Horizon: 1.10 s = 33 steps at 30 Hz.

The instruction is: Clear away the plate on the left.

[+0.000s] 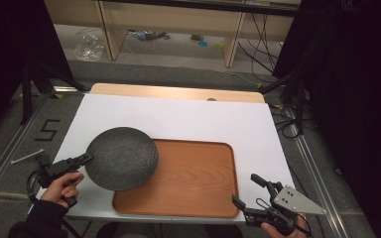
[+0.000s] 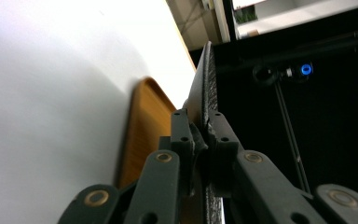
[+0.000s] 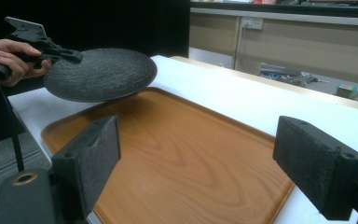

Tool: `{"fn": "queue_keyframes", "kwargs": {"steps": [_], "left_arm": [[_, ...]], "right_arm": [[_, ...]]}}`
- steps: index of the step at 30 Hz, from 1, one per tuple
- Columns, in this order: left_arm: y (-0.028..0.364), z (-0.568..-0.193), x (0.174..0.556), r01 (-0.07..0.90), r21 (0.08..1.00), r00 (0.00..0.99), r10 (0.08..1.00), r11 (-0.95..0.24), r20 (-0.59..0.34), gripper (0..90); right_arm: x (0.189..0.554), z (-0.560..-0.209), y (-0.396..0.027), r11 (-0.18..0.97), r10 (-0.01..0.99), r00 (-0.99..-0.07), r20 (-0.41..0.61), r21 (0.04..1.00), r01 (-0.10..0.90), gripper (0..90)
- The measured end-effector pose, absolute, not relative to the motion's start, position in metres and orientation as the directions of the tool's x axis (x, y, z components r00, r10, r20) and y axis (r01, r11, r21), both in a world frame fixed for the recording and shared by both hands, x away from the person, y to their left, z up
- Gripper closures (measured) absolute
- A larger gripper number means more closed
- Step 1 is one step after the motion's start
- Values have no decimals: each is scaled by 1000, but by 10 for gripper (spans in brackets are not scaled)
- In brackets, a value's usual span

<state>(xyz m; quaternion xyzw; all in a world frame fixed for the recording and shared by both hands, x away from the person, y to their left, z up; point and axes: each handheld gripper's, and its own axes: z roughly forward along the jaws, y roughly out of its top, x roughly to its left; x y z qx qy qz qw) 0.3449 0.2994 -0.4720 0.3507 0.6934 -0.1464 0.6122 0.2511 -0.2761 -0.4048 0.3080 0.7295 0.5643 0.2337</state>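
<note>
While the left hand-held gripper [image 1: 85, 158] clamps the near-left rim of the dark plate [image 1: 122, 157], the plate hangs in the air, tilted, its far-right part over the left end of the wooden tray [image 1: 188, 201] and its left part over the white counter [image 1: 188, 116]. From the right gripper view there is a clear gap between the underside of the plate and the tray floor, so it is carried, not resting. In the left gripper view the jaws are pinched tight on the thin edge, one pad on each face.

The relation that matters: the plate extends away from the left hand-held gripper toward the tray, to the right and slightly forward in the high view, and the tray's long axis runs left to right across the counter. The left hand is plainly the nearer one. It comes in low from the counter's left edge, wrist roughly level, fingers wrapped round the handle.

The right hand-held gripper [image 1: 245, 192] waits by the tray's near-right corner, jaws spread wide with nothing between them, well apart from the plate. I judge the plate is about to be set down on the tray.
</note>
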Motion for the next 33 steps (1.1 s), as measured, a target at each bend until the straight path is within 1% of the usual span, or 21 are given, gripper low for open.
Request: {"fn": "queue_keyframes", "kwargs": {"steps": [3, 5, 7, 8, 9, 11, 13, 16, 18, 21, 23, 25, 27, 29, 31, 33], "left_arm": [[286, -474, 347, 701, 228, 19, 301, 675, -953, 835], [282, -474, 348, 703, 221, 16, 295, 676, -955, 834], [275, -473, 350, 716, 236, 26, 313, 657, -950, 834], [269, -472, 351, 725, 255, 34, 337, 640, -941, 834], [266, -472, 351, 722, 245, 28, 327, 647, -945, 831], [264, -472, 352, 726, 255, 37, 334, 638, -942, 829], [257, -471, 353, 733, 237, 21, 326, 638, -945, 828], [247, -471, 356, 751, 246, 40, 330, 612, -943, 827], [236, -472, 358, 772, 241, 42, 332, 589, -942, 828], [230, -472, 359, 777, 235, 37, 330, 583, -943, 827], [218, -473, 361, 806, 248, 62, 341, 537, -938, 825], [214, -474, 363, 802, 244, 66, 326, 545, -943, 824], [204, -475, 366, 822, 241, 59, 343, 516, -937, 821], [201, -477, 366, 819, 249, 70, 341, 517, -937, 820], [191, -481, 369, 835, 270, 90, 366, 480, -926, 817], [187, -481, 370, 848, 255, 71, 376, 465, -924, 813]], "right_arm": [[251, -405, -276, 171, 713, -702, 9, 968, 186, 160], [251, -405, -276, 173, 714, -701, 7, 967, 185, 160], [251, -404, -276, 171, 713, -701, 8, 968, 185, 160], [251, -405, -276, 171, 713, -701, 9, 967, 187, 160], [251, -405, -276, 165, 716, -698, 7, 970, 179, 160], [251, -405, -276, 163, 712, -702, 9, 970, 178, 159], [251, -405, -276, 164, 720, -694, 5, 971, 177, 160], [251, -405, -276, 164, 718, -696, 6, 970, 178, 159], [251, -405, -276, 168, 717, -697, 4, 969, 179, 159], [251, -405, -275, 159, 714, -700, 11, 971, 177, 159], [251, -405, -276, 168, 717, -697, 3, 970, 178, 159], [251, -405, -277, 173, 716, -698, 5, 968, 184, 159], [251, -405, -276, 161, 713, -701, 11, 971, 178, 159], [251, -406, -275, 165, 719, -695, 8, 969, 182, 159], [251, -405, -275, 165, 718, -696, 7, 970, 180, 159], [250, -405, -275, 169, 718, -696, 4, 969, 179, 159]]}}
